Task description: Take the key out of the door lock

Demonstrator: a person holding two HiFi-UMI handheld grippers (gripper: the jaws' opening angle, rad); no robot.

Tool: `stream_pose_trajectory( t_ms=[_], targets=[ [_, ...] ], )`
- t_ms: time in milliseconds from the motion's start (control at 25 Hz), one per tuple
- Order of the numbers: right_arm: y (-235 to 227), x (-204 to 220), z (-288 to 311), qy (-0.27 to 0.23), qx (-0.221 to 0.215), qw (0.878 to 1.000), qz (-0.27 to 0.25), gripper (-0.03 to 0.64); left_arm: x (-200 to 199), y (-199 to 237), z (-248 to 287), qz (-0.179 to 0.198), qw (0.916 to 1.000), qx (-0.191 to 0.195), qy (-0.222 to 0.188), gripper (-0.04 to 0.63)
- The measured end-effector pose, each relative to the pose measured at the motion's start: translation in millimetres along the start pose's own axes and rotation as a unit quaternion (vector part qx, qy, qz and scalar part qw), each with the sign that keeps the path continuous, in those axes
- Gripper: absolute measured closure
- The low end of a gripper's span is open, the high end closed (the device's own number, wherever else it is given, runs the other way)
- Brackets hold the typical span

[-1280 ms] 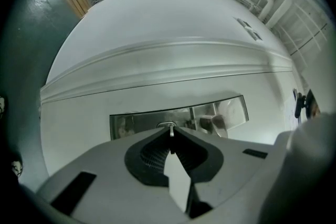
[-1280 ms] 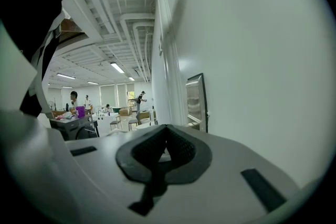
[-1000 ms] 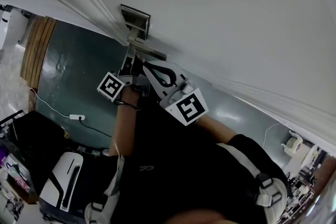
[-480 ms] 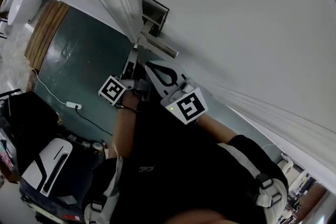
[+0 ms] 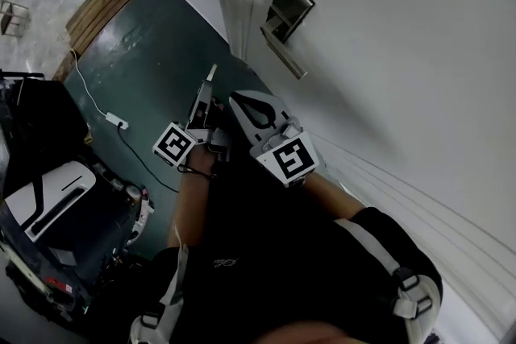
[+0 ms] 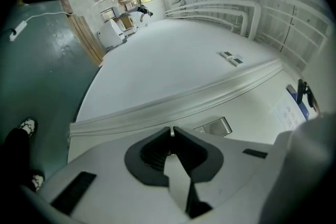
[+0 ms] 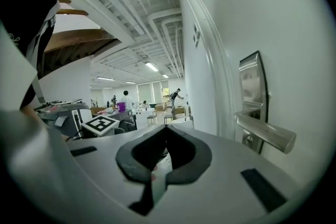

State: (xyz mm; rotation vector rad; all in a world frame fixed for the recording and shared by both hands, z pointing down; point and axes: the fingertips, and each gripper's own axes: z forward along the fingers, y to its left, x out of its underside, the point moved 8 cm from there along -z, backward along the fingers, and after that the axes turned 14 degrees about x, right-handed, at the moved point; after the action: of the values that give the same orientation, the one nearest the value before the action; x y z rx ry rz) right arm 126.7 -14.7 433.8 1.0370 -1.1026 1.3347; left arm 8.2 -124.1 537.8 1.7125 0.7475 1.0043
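On your left, the green floor (image 5: 137,52) carries a white power strip (image 5: 113,120) and its cable.

Your left gripper (image 5: 211,76) points toward the door frame (image 5: 238,4) and touches neither the frame nor the door. In the left gripper view, its jaws are closed to a narrow slit. A thin pale sliver is pinched at the tips and reads as the key (image 6: 171,134). It is too small to show more.

Just beside it on the right is your right gripper (image 5: 233,97). Its jaws are brought together with nothing between them.

Further right, the white door (image 5: 387,52) carries the handle plate (image 5: 288,8) and the lever (image 5: 284,56). Both grippers are apart from them. In the right gripper view, the lock cylinder (image 7: 248,139) sits just below the lever.
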Motion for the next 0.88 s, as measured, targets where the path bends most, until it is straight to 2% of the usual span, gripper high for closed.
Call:
stream_pose_trajectory(
  t_ms=[280,600,880],
  targets=[
    [42,3,11,0.013,-0.055,0.998,0.004,0.607,-22,-26,-72,0.028,0.9974,-0.038,-0.055,0.558],
    [76,26,50,0.033,-0.109,0.994,-0.006,0.607,-39,-27,-131,0.052,0.9879,-0.087,-0.117,0.558],
    [144,26,72,0.053,-0.136,0.989,-0.034,0.607,-80,-47,-199,0.116,0.979,-0.109,-0.128,0.558]
  ],
)
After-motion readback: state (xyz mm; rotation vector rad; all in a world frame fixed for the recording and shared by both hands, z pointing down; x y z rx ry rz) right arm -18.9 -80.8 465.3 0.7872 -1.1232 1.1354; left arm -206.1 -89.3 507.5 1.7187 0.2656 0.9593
